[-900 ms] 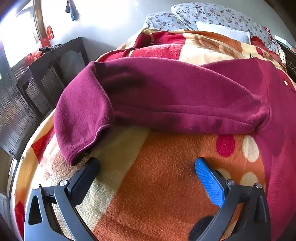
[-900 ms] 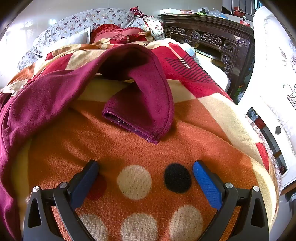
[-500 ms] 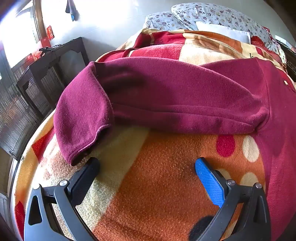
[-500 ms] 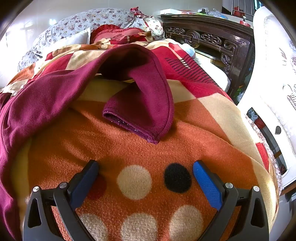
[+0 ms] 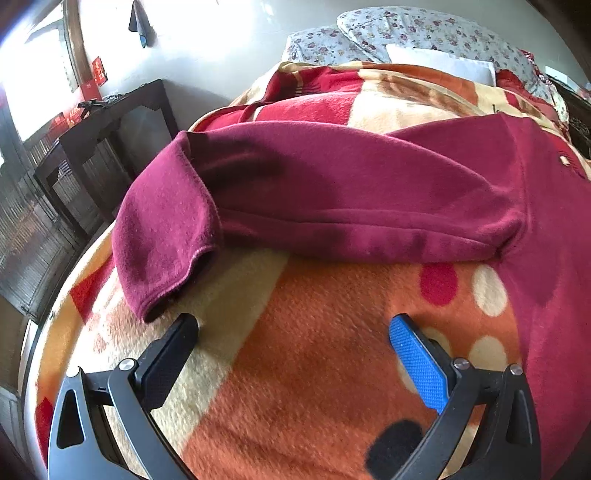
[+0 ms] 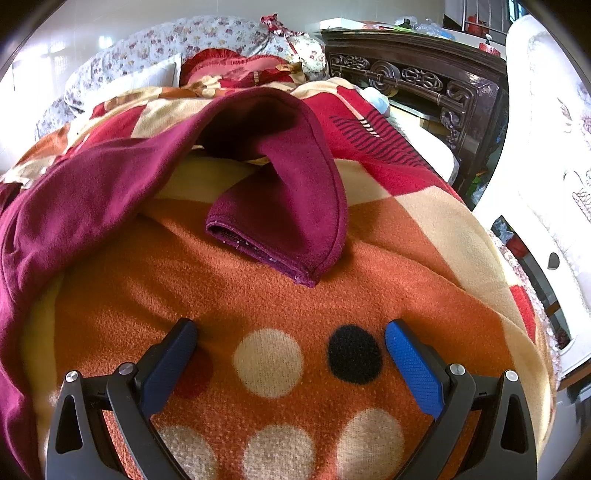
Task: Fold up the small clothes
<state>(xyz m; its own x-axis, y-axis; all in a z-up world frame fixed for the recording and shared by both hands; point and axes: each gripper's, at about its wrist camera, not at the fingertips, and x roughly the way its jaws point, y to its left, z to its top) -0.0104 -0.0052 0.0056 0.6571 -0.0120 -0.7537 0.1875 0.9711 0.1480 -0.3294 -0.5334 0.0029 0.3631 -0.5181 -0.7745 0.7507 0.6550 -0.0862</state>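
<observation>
The left claw (image 5: 293, 325) hung low over the blanket (image 5: 314, 369), its two fingers spread wide with nothing between them; the black left fingertip (image 5: 184, 325) sat just beside the cuff (image 5: 173, 280) of the near sleeve without clearly touching it; the blue pad (image 5: 417, 365) of the other finger rested over bare orange fleece. The right claw (image 6: 290, 330) was posed the same way, low and level above the blanket (image 6: 258, 295), fingers wide and holding nothing; a cream dot and a black dot of the blanket's pattern showed between them.

There was one garment, a maroon fleece top (image 5: 369, 192), with two sleeves, one in front of each claw; two claws; one blanket spread over the bed; floral pillows (image 5: 406, 29) lay at the far end, at least two by the left view.

In the left view the sleeve (image 5: 332, 199) lay with its long axis across the frame, running from the body at the right to a bend at the far left, where the end turned back and the cuff opening pointed down toward the claw. In the right view the other sleeve (image 6: 288, 184) rose from the body at the left, arched over, and came down with its cuff (image 6: 258, 247) pointing toward the claw, well apart from the fingers; the body of the top (image 6: 74, 206) lay along the left edge of that view.
</observation>
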